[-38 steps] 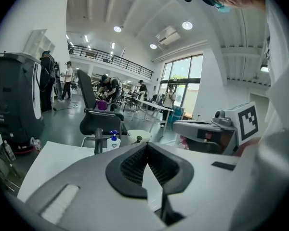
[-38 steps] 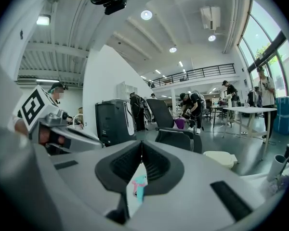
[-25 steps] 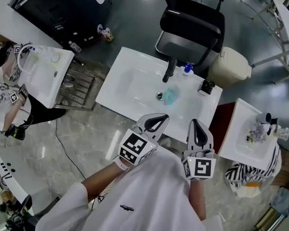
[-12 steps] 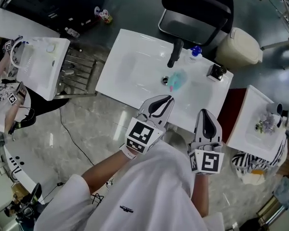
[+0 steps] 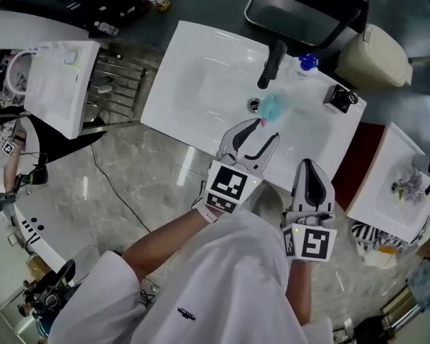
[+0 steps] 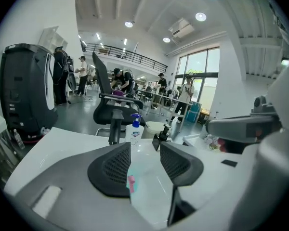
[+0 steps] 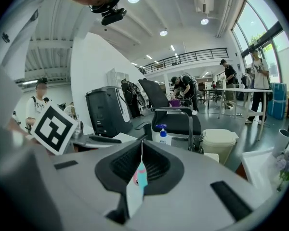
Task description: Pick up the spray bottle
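Translucent teal plastic spray bottle (image 5: 274,106) lies on its side in the white rectangular ceramic washbasin (image 5: 193,84). It is just beside the round metal drain (image 5: 254,104) and below the black faucet (image 5: 274,59). Its pink trigger part (image 5: 261,122) points toward the person.

Left gripper (image 5: 266,129): over the near part of the basin, jaws apart and just now opening. Its tips are right at the pink end of the bottle. In the left gripper view the bottle shows low in the gap between the jaws (image 6: 131,182). The pads do not press on it, and whether a tip touches it cannot be told.

Right gripper (image 5: 308,165): at the near edge of the basin, to the right of the left one and well short of the bottle. Jaws together with nothing held. The right gripper view shows only a thin slit, with a sliver of the bottle (image 7: 140,173) seen through it.

White pump bottle with blue cap (image 5: 308,63) stands upright on the far rim, right of the faucet. Black office chair (image 5: 308,6) and beige lidded bin (image 5: 376,56) stand behind the basin.
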